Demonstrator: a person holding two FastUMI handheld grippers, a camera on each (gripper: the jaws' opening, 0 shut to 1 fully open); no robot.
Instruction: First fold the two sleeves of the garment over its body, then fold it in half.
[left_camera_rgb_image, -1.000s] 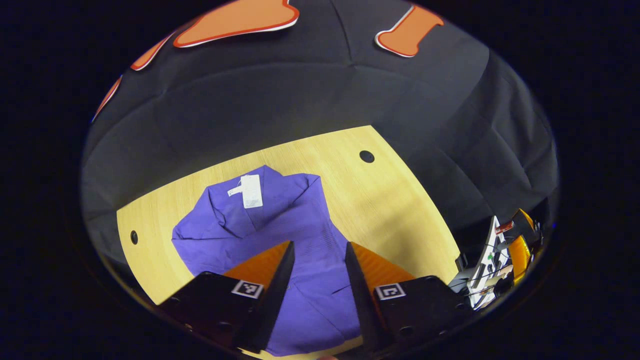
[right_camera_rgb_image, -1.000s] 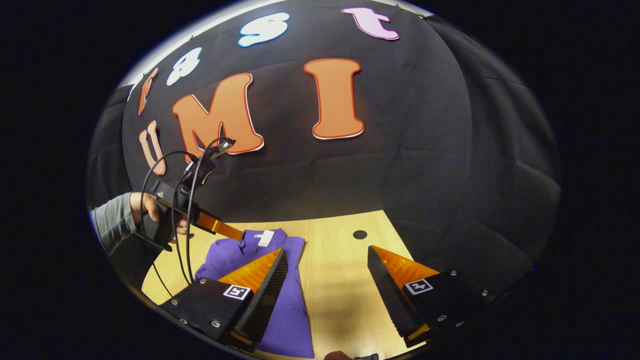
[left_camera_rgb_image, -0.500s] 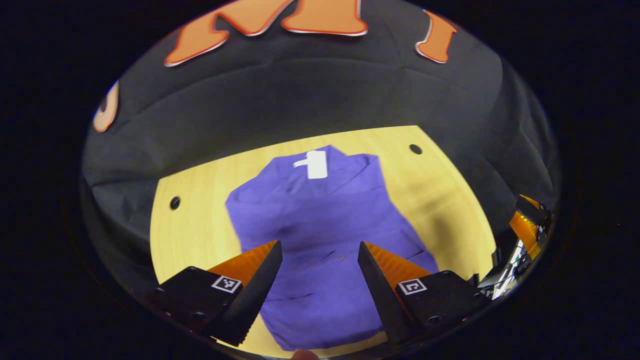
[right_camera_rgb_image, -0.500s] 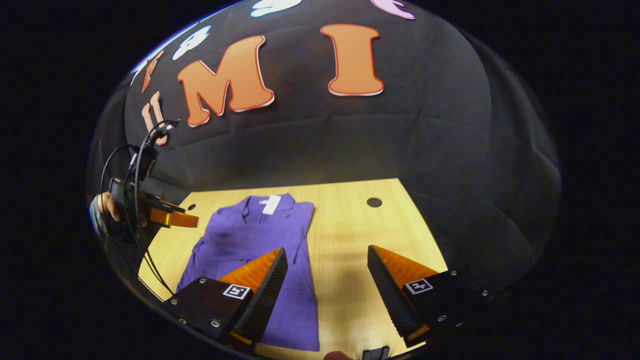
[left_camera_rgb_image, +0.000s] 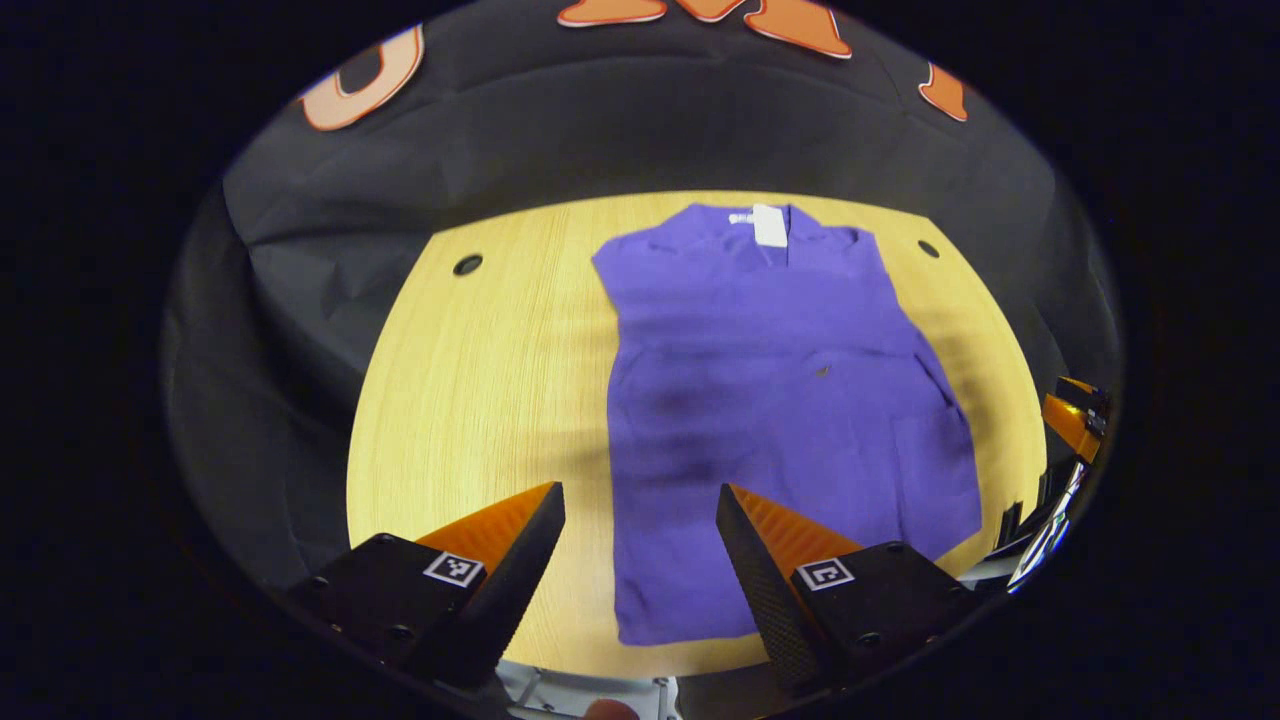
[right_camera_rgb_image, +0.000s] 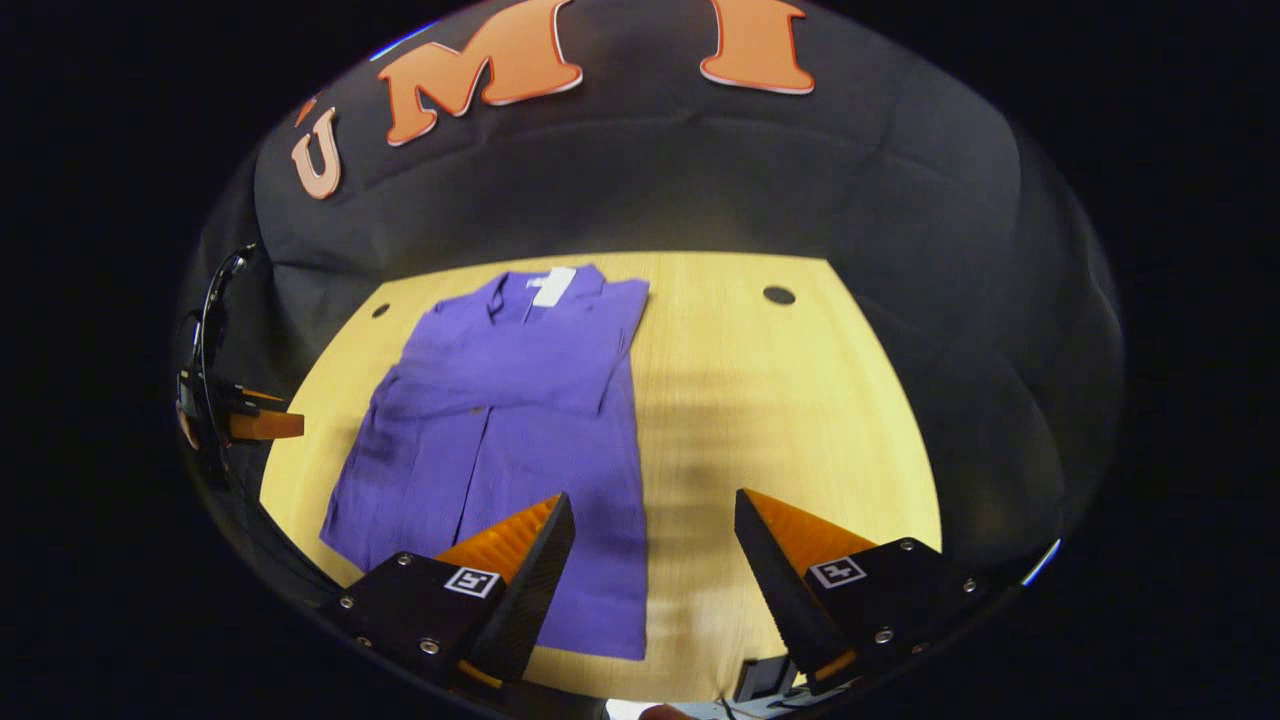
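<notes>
A purple garment (left_camera_rgb_image: 780, 400) lies flat on the wooden table (left_camera_rgb_image: 480, 400), collar and white tag (left_camera_rgb_image: 769, 224) at the far end, both sleeves folded over its body. In the right gripper view the same garment (right_camera_rgb_image: 510, 420) lies left of centre. My left gripper (left_camera_rgb_image: 640, 510) hangs open above the near hem's left corner, holding nothing. My right gripper (right_camera_rgb_image: 650, 515) is open above the hem's right side, with bare table between its fingers. The left gripper (right_camera_rgb_image: 250, 425) also shows at the far left edge of the right gripper view.
The table has small round holes near its far corners (left_camera_rgb_image: 467, 264) (right_camera_rgb_image: 778, 295). Black cloth wall surrounds the table on the far and side edges. The table's near edge (left_camera_rgb_image: 600, 680) runs just under both grippers. Bare wood lies left of the garment (left_camera_rgb_image: 480, 400) and right of it (right_camera_rgb_image: 780, 420).
Both grippers have pulled back toward the near table edge and risen, now looking down on the whole garment. The garment itself has not moved. Both stay open.
</notes>
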